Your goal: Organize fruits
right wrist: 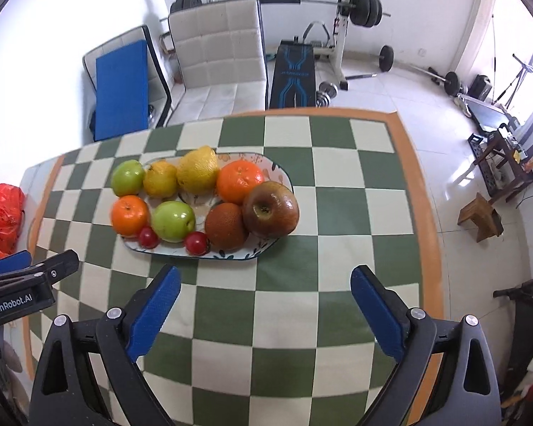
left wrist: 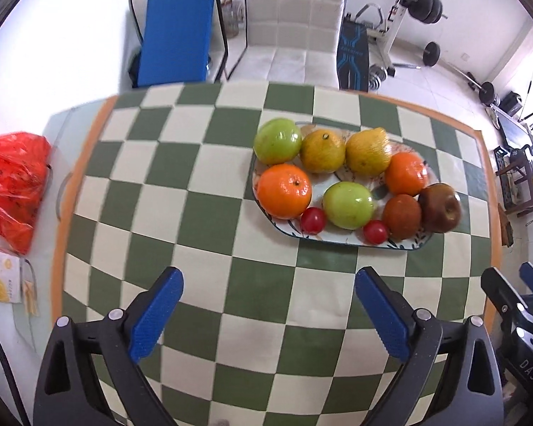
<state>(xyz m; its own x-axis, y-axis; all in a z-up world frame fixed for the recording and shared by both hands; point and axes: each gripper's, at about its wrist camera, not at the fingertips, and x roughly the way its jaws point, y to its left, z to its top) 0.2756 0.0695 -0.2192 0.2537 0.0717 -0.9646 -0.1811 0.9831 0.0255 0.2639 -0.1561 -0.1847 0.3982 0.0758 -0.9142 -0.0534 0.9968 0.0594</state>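
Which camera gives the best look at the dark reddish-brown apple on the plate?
The right wrist view: the dark reddish-brown apple sits large, stem up. In the left wrist view it is smaller, at the plate's right end.

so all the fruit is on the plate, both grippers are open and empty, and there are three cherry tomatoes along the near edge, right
Not quite: there are two cherry tomatoes, not three. The left wrist view shows one between the near orange and the green apple, the other between that apple and the brown fruit. The rest holds: all fruit on the plate, left gripper and right gripper open and empty.
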